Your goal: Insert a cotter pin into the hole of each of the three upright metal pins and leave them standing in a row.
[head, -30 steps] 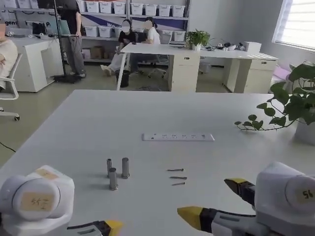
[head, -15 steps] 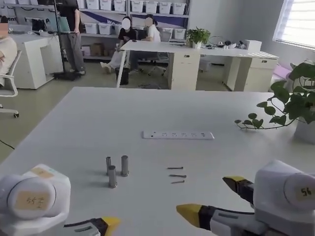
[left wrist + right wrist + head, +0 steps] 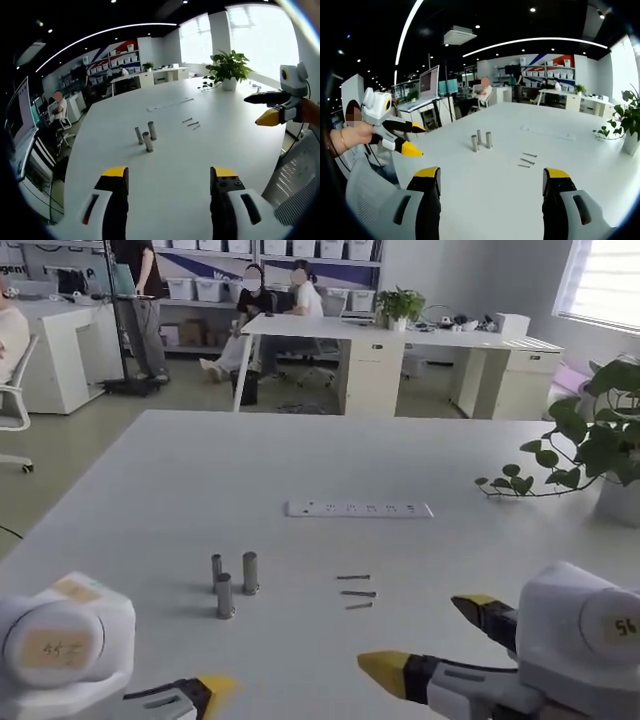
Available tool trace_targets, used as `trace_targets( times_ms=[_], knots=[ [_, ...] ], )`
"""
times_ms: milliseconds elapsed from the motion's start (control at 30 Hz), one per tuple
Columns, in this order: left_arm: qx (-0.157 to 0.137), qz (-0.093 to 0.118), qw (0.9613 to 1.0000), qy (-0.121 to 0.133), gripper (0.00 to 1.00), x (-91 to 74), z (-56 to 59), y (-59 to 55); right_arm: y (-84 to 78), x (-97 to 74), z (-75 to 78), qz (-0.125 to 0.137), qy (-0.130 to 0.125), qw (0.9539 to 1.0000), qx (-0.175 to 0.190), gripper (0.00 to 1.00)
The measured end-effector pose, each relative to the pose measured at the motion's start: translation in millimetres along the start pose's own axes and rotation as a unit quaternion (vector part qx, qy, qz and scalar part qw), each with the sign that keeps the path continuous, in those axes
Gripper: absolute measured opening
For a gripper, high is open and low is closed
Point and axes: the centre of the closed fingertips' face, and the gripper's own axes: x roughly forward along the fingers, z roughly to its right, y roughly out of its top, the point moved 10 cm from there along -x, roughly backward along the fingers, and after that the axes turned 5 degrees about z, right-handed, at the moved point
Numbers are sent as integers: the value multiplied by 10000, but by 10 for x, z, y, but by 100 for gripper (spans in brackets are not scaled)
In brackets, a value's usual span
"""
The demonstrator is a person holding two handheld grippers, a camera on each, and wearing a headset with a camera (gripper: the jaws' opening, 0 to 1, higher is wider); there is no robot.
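Observation:
Three short upright metal pins [image 3: 232, 583] stand in a tight cluster on the white table [image 3: 150, 500], left of centre. To their right lie three small cotter pins [image 3: 355, 592], flat and roughly parallel. My right gripper [image 3: 428, 638] hovers near the front edge, open and holding nothing, short of the cotter pins. The left gripper [image 3: 200, 695] sits low at the front left, open, with nothing between its yellow-tipped fingers [image 3: 115, 173]. In the left gripper view the metal pins [image 3: 146, 136] and cotter pins [image 3: 192, 122] lie well ahead. The right gripper view also has the metal pins [image 3: 481, 140] and cotter pins [image 3: 527, 159] ahead.
A white power strip [image 3: 358, 509] lies beyond the pins, mid-table. A potted plant [image 3: 590, 445] stands at the table's right edge. Behind the table are desks, shelves and several people.
The head camera has shifted slightly, so the table sits a little higher in the picture. Pins, cotter pins and both open grippers hold their places.

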Motion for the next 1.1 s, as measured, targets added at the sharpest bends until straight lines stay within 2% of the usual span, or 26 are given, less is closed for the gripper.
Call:
trace_targets(
  times_ms=[133,367,533,733,967,1100],
  knots=[
    [-17,23,10000,-7,61,33,-22,2,0,10,2,-11,11,10000,3,82],
    [27,100,9999,4,55,115,-129,46,-3,43,8,1,43,10000,15,81],
    [68,80,9999,47,50,235,-291,83,-13,88,20,-18,73,10000,41,80],
    [139,115,9998,115,45,369,-423,114,-7,149,29,0,110,9999,79,79],
    [306,356,9987,206,38,592,-605,210,1,225,27,110,182,9993,317,78],
    [362,391,9984,196,37,711,-690,233,-13,270,33,32,205,9994,265,77]
  ],
)
